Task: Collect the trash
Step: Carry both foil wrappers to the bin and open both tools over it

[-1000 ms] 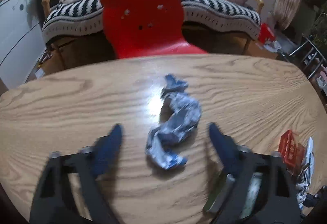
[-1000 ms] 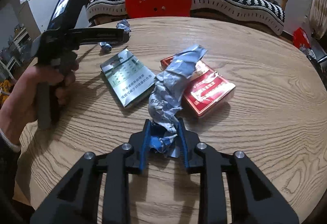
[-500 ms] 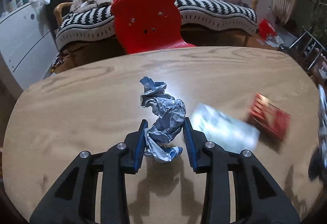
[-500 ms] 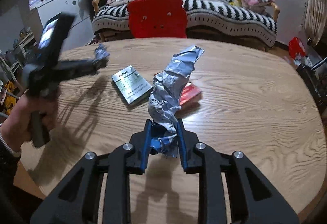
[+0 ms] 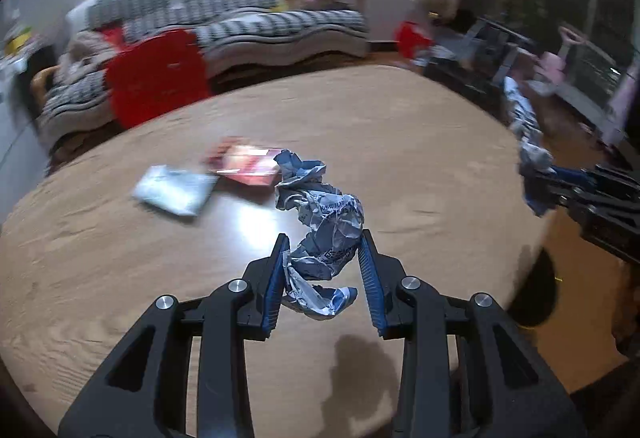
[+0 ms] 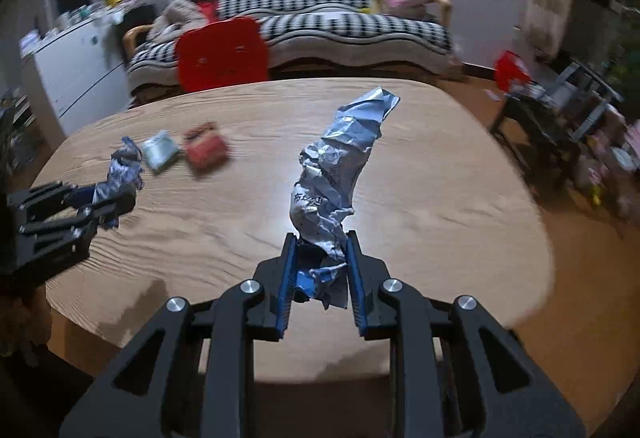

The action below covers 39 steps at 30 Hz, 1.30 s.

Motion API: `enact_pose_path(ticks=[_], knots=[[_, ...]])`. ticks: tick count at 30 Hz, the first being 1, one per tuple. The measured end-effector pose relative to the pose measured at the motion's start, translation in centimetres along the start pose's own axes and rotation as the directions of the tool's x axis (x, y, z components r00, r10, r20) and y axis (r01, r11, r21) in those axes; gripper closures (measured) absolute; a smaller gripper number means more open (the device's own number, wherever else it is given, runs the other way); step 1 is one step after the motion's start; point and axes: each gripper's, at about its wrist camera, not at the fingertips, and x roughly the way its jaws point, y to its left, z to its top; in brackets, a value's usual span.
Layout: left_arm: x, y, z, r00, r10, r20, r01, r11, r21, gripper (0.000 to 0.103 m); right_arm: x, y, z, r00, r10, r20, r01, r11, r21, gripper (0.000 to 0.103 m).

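My left gripper [image 5: 322,250] is shut on a crumpled blue-and-white wrapper [image 5: 320,214] and holds it above the wooden table [image 5: 400,142]. My right gripper [image 6: 321,250] is shut on a second crumpled silver-blue wrapper [image 6: 340,166] that stands up from its jaws, lifted over the table [image 6: 420,190]. A silver cigarette pack [image 5: 174,190] and a red cigarette pack [image 5: 244,164] lie flat on the table; they also show in the right wrist view, the silver pack [image 6: 160,150] and the red pack [image 6: 204,150]. Each gripper shows at the edge of the other's view.
A red bear-shaped chair [image 5: 154,74] stands at the table's far edge, with a striped sofa [image 6: 320,22] behind it. A white cabinet [image 6: 76,66] is at the left. Metal racks and clutter [image 6: 560,106] stand on the floor to the right.
The left gripper closed on its wrapper and lifted it off the table. Both grippers rose and pulled back toward the table's near edge, swinging right; the right kept its wrapper.
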Motion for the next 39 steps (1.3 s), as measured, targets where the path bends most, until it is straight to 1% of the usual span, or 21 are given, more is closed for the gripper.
enact_pose_path(ticks=[1, 3, 4, 6, 7, 9, 12, 13, 16, 17, 18, 19, 21, 22, 25, 34, 39], knots=[[0.4, -2.6, -0.1, 0.999, -0.036, -0.007, 0.036, 0.999, 0.028, 0.068, -0.7, -1.9, -0.9, 1.0, -0.023, -0.001, 0.023, 0.999, 0.022, 0.078], [0.8, -5.7, -0.1, 0.998, -0.069, -0.009, 0.07, 0.995, 0.07, 0.068, -1.8, -5.0, -2.5, 0.999, -0.053, -0.008, 0.054, 0.997, 0.062, 0.078], [1.0, -7.9, -0.1, 0.996, -0.088, -0.006, 0.088, 0.991, 0.097, 0.068, -2.4, -6.9, -3.8, 0.997, -0.074, -0.014, 0.075, 0.993, 0.09, 0.078], [1.5, -11.3, -0.3, 0.991, -0.135, -0.011, 0.136, 0.982, 0.133, 0.068, -3.3, -9.8, -5.6, 0.995, -0.098, -0.029, 0.101, 0.986, 0.13, 0.078], [1.9, -13.6, -0.5, 0.983, -0.18, -0.024, 0.181, 0.972, 0.151, 0.068, -3.9, -11.8, -6.7, 0.993, -0.115, -0.041, 0.12, 0.98, 0.159, 0.078], [2.5, -16.9, -0.9, 0.971, -0.237, -0.043, 0.241, 0.954, 0.177, 0.068, -4.9, -14.8, -8.6, 0.989, -0.134, -0.06, 0.144, 0.967, 0.21, 0.078], [3.6, -20.9, -1.9, 0.951, -0.297, -0.083, 0.308, 0.929, 0.207, 0.068, -6.1, -18.0, -10.7, 0.986, -0.143, -0.085, 0.161, 0.948, 0.275, 0.078], [4.2, -22.4, -2.4, 0.941, -0.321, -0.106, 0.337, 0.917, 0.215, 0.068, -6.4, -19.1, -11.4, 0.984, -0.147, -0.096, 0.17, 0.939, 0.3, 0.078], [5.6, -26.0, -3.3, 0.921, -0.355, -0.159, 0.385, 0.888, 0.25, 0.068, -6.8, -21.7, -13.1, 0.984, -0.137, -0.114, 0.169, 0.921, 0.352, 0.078], [5.9, -27.2, -3.7, 0.917, -0.359, -0.171, 0.394, 0.881, 0.262, 0.068, -6.9, -22.2, -13.4, 0.984, -0.136, -0.117, 0.17, 0.917, 0.361, 0.078], [6.5, -28.0, -3.8, 0.912, -0.366, -0.185, 0.404, 0.876, 0.262, 0.068, -6.9, -22.6, -13.8, 0.983, -0.135, -0.123, 0.171, 0.914, 0.367, 0.078], [7.0, -28.5, -3.9, 0.903, -0.378, -0.204, 0.421, 0.871, 0.252, 0.068, -6.7, -23.1, -14.2, 0.983, -0.13, -0.132, 0.171, 0.912, 0.372, 0.078], [7.8, -28.9, -4.1, 0.891, -0.392, -0.231, 0.442, 0.866, 0.235, 0.068, -6.3, -23.4, -14.5, 0.981, -0.127, -0.147, 0.175, 0.909, 0.377, 0.078], [8.2, -29.2, -4.2, 0.888, -0.393, -0.239, 0.446, 0.864, 0.234, 0.068, -6.0, -23.5, -14.5, 0.98, -0.126, -0.155, 0.176, 0.91, 0.376, 0.078], [9.0, -30.1, -4.3, 0.886, -0.392, -0.248, 0.449, 0.86, 0.243, 0.068, -5.8, -23.9, -14.8, 0.979, -0.123, -0.16, 0.176, 0.909, 0.378, 0.078], [10.4, -31.4, -3.9, 0.874, -0.405, -0.27, 0.47, 0.845, 0.255, 0.068, -5.1, -24.0, -14.0, 0.98, -0.119, -0.162, 0.174, 0.903, 0.392, 0.078], [11.3, -31.6, -4.0, 0.866, -0.404, -0.295, 0.478, 0.841, 0.254, 0.065, -5.0, -23.7, -13.9, 0.979, -0.12, -0.166, 0.177, 0.903, 0.392, 0.078]])
